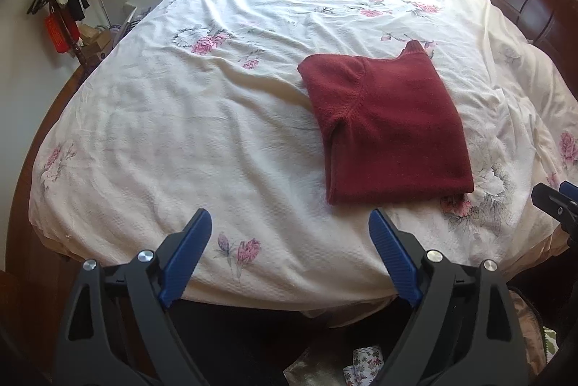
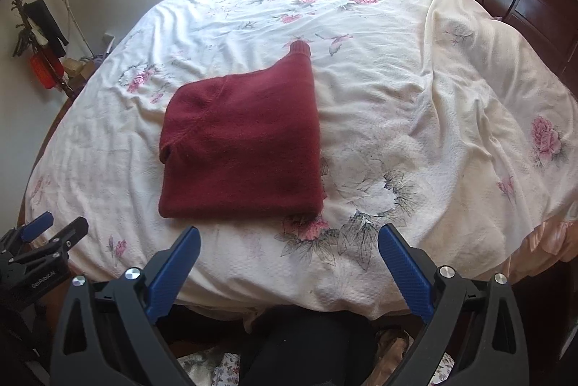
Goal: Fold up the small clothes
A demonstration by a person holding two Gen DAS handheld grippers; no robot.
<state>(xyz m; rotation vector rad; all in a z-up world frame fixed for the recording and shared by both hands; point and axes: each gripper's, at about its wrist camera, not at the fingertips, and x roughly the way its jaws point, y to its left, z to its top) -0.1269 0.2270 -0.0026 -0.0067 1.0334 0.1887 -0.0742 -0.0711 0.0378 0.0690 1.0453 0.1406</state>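
The dark red sweater (image 2: 240,142) lies on the bed (image 2: 415,118) as a compact, nearly square packet, sleeves tucked in; only the ribbed collar (image 2: 301,48) pokes out at its 1 o'clock corner; the fold looks essentially finished, with perhaps a little tidying of that collar or setting the packet aside left to do, though no other clothes waiting to be folded are in view. In the left wrist view the sweater sits toward 2 o'clock from the left gripper (image 1: 290,254); in the right wrist view it sits at about 11 o'clock from the right gripper (image 2: 289,265). Both grippers are spread wide and released, holding nothing; each hangs near the bed's near edge, apart from the sweater and touching no cloth.
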